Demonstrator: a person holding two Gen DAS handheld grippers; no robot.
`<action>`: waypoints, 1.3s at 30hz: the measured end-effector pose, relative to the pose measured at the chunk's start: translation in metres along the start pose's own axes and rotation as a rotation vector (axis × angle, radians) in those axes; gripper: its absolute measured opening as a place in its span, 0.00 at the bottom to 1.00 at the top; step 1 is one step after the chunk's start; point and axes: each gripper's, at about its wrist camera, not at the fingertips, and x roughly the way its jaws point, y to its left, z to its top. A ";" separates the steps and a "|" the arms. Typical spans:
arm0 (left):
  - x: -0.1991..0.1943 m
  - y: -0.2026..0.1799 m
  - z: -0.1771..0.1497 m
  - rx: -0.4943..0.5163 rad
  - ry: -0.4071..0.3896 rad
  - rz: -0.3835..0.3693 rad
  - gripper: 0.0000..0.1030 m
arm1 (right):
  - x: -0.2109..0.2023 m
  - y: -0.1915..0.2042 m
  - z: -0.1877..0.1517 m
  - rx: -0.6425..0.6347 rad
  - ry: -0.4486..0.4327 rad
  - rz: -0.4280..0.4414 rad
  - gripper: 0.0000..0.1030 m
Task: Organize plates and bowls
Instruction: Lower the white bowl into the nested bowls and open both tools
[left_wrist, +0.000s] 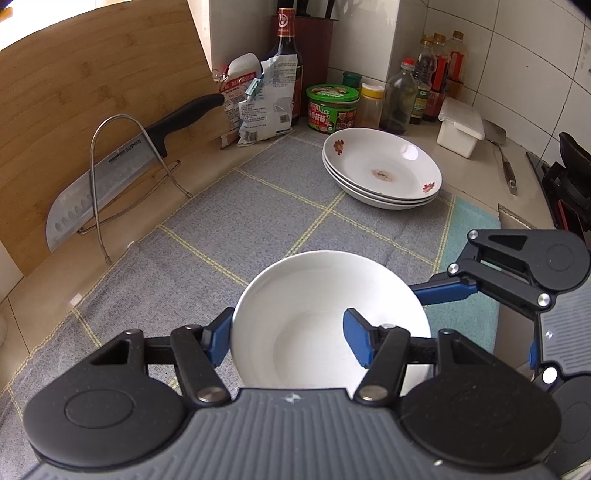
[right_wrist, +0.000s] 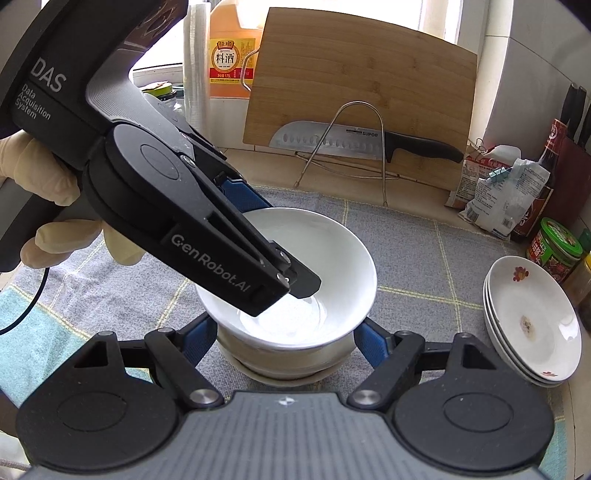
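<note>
White bowl (right_wrist: 295, 266) sits on top of a short stack of bowls (right_wrist: 291, 363) on the grey checked mat (left_wrist: 258, 206), near the front edge of the counter. Left gripper (left_wrist: 288, 341) grips the top bowl by its rim: one blue pad inside the bowl, the other outside the wall, jaws narrow and closed on it. In the right wrist view the same gripper comes in from the upper left, held by a gloved hand (right_wrist: 48, 206), its tip down in the bowl. Right gripper (right_wrist: 284, 341) straddles the lower bowls of the stack, a blue finger on either side of them; pads appear to clamp the stack. Pile of three flowered plates (left_wrist: 384, 171) lies further back on the mat, well apart from the bowls. Cleaver (left_wrist: 110, 181) rests in a wire rack against the bamboo cutting board (left_wrist: 92, 85).
</note>
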 end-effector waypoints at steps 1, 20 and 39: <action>0.000 0.000 0.000 0.002 0.000 -0.001 0.60 | 0.000 -0.001 0.000 0.002 0.000 0.003 0.82; 0.005 -0.002 -0.002 0.001 -0.010 -0.005 0.60 | 0.003 -0.007 -0.003 0.013 0.011 0.015 0.82; -0.032 -0.005 -0.029 -0.047 -0.098 0.029 0.83 | -0.007 -0.008 -0.008 -0.050 -0.029 0.020 1.00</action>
